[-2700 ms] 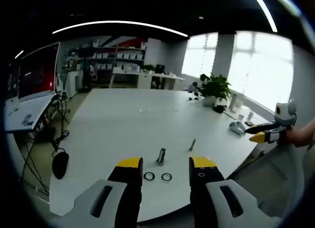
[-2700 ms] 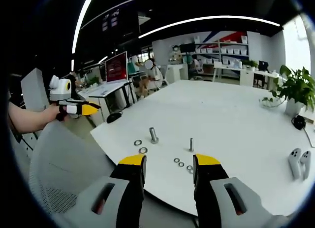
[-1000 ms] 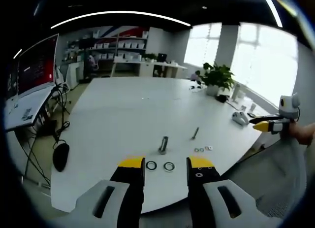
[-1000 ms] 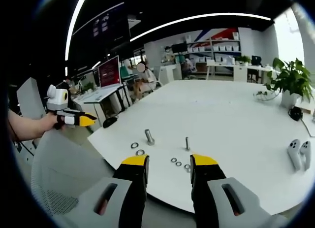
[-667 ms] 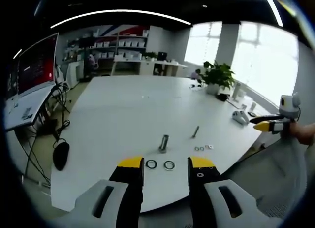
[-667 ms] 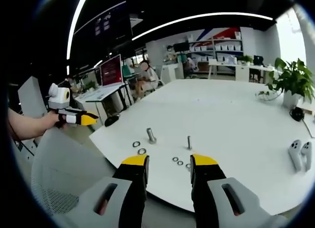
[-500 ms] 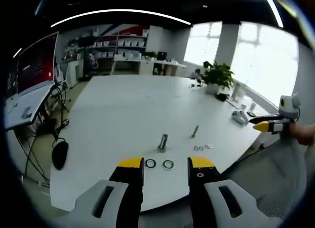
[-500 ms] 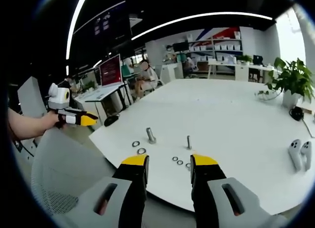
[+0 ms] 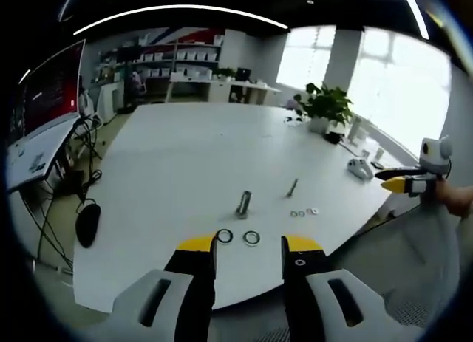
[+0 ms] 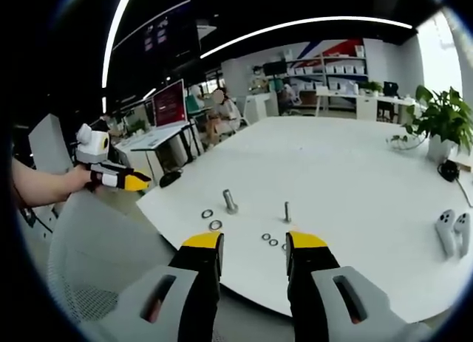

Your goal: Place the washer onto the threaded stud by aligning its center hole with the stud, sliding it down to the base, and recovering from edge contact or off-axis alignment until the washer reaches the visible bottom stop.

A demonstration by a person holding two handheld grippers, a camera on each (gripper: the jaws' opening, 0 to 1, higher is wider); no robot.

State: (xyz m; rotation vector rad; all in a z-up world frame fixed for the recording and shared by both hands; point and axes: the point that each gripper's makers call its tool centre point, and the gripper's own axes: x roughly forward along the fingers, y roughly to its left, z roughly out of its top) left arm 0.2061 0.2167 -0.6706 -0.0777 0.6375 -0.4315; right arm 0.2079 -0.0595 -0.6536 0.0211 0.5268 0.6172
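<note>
— Office behind, big white table (image 9: 170, 165) in front; where's the work?

— Near the table's edge: a thick stud (image 9: 243, 204) with two large washers (image 9: 251, 238) just before it; a thin stud (image 10: 287, 211) with small washers (image 10: 266, 237) beside it.

— Which step?

— Approach, I'd judge; nothing gripped; left gripper (image 9: 247, 247) and right gripper (image 10: 252, 245) both gape, empty, short of the table. Next: lower onto one washer, pinch its rim.

— Any difference between views?

— Left gripper view catches a mouse (image 9: 87, 224); right gripper view, white controllers (image 10: 451, 233).

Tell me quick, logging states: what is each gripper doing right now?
Left gripper: open, holding nothing.
Right gripper: open, holding nothing.
</note>
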